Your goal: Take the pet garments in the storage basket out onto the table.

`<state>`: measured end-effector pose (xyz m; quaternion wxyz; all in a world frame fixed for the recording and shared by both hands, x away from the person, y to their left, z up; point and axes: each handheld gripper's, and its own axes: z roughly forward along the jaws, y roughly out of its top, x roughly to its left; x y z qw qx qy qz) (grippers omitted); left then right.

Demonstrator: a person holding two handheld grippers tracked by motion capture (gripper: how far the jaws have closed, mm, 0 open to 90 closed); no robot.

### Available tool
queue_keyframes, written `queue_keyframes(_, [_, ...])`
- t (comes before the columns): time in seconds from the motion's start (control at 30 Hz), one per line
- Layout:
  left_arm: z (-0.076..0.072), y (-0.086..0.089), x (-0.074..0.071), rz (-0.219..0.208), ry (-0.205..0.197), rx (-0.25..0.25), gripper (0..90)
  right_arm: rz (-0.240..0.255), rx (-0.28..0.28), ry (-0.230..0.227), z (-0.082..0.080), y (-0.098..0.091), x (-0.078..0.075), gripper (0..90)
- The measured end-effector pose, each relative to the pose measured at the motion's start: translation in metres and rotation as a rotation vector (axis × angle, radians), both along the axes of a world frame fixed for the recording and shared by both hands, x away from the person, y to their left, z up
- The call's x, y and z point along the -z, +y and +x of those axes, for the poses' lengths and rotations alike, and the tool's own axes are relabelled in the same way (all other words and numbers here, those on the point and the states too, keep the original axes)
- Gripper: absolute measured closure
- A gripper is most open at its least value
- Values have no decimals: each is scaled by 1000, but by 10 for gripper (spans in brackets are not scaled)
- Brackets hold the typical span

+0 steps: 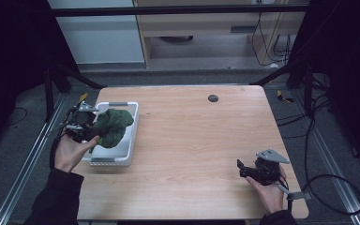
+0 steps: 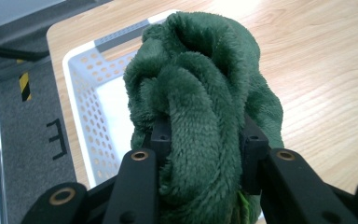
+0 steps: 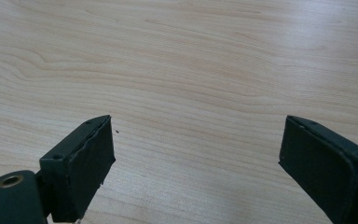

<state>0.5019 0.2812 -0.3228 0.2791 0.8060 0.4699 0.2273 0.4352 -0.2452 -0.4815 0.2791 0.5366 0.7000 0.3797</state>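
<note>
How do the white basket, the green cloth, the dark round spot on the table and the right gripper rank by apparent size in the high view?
1. white basket, partly hidden by the cloth
2. green cloth
3. right gripper, nearer the camera, so its rank against the cloth is unsure
4. dark round spot

Cloth point(image 1: 112, 126) sits over the basket point(image 1: 130, 154) at the table's point(image 1: 201, 140) left, perhaps clear of it.

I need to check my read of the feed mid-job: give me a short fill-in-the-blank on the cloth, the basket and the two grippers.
1. The left gripper is shut on a green ____.
2. The cloth hangs above the white ____.
3. The right gripper has its jaws ____, with nothing between them.
4. The basket sits near the table's ____ edge.

Missing words: cloth; basket; open; left
</note>
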Motion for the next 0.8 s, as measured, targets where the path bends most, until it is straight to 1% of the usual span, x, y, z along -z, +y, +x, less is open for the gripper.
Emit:
queue_keyframes(0.07, [-2,-4,-3,0,-4,15,661,0,-1,0,0,0,0,101])
queue_keyframes(0.1, [-2,-4,-3,0,-4,15,661,1,-1,-1,0,0,0,101])
queue_keyframes(0.13, [-4,-7,-6,7,-1,35,661,-1,-1,-3,0,0,0,101])
queue_keyframes(0.17, [-4,-7,-6,7,-1,35,661,5,0,0,0,0,0,101])
queue_keyframes(0.2, [-6,-11,-8,3,-5,53,661,2,0,-2,0,0,0,101])
queue_keyframes(0.27, [-8,-16,-10,9,-4,75,661,3,-1,-3,0,0,-1,101])
queue_keyframes(0.3, [-8,-16,-10,9,-4,75,661,2,-1,-4,0,0,-1,101])
queue_keyframes(0.33, [-10,-21,-11,7,-8,97,661,1,-1,-4,0,0,-1,101])
queue_keyframes(0.47, [-14,-31,-12,20,-9,135,661,1,-1,-4,0,0,-1,101])
queue_keyframes(0.5, [-14,-31,-12,20,-9,135,661,2,0,-4,0,0,-1,101])
queue_keyframes(0.53, [-15,-36,-13,28,-4,155,661,4,0,-4,0,0,-1,101])
queue_keyframes(0.6, [-16,-39,-13,26,-6,163,661,3,-1,-4,0,-1,-1,101])
queue_keyframes(0.67, [-18,-46,-15,35,-3,189,661,3,-1,-5,0,-1,-1,101])
queue_keyframes(0.7, [-18,-46,-15,35,-3,189,661,3,-1,-5,0,-1,-1,101])
queue_keyframes(0.8, [-20,-56,-15,27,-2,218,661,3,-1,-3,0,0,-1,101])
